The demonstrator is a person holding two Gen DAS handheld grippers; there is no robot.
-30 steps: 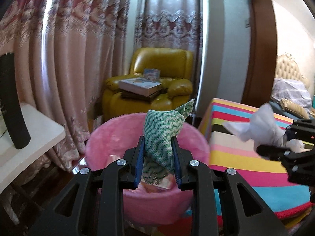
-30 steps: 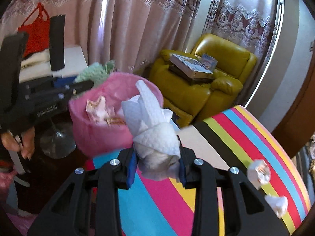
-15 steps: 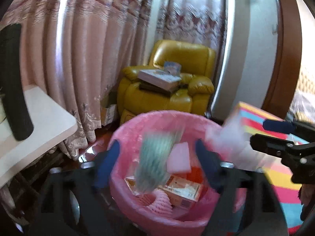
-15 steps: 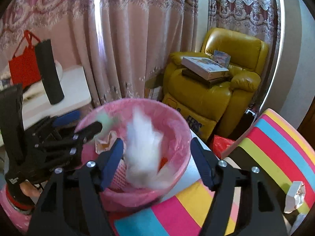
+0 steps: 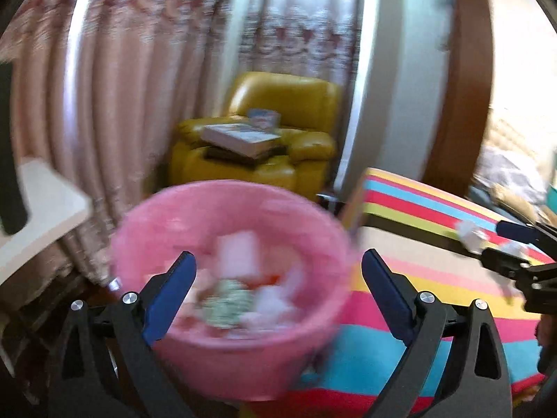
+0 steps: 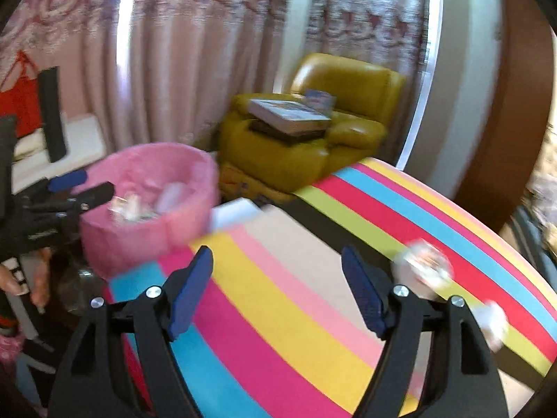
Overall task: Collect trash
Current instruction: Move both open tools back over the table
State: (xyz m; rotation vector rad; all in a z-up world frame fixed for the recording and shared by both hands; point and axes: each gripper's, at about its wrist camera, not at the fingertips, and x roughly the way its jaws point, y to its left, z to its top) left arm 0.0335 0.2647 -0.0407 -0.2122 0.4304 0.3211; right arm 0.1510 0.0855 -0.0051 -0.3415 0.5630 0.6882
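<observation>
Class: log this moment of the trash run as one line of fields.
left tool: opening, empty | right tool: opening, empty | pink bin: holds green cloth | striped surface: crumpled wrapper remains

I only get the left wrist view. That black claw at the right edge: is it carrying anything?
Observer: No. The right gripper is empty, its jaws opening; only striped cloth lies below.
Operator: Who holds the claw I look along?
Observer: A person's hand grips the handle of the left gripper, beside the pink bin.
Operator: Anything near the black post at my left?
Observer: A red bag stands just left of the post.
</observation>
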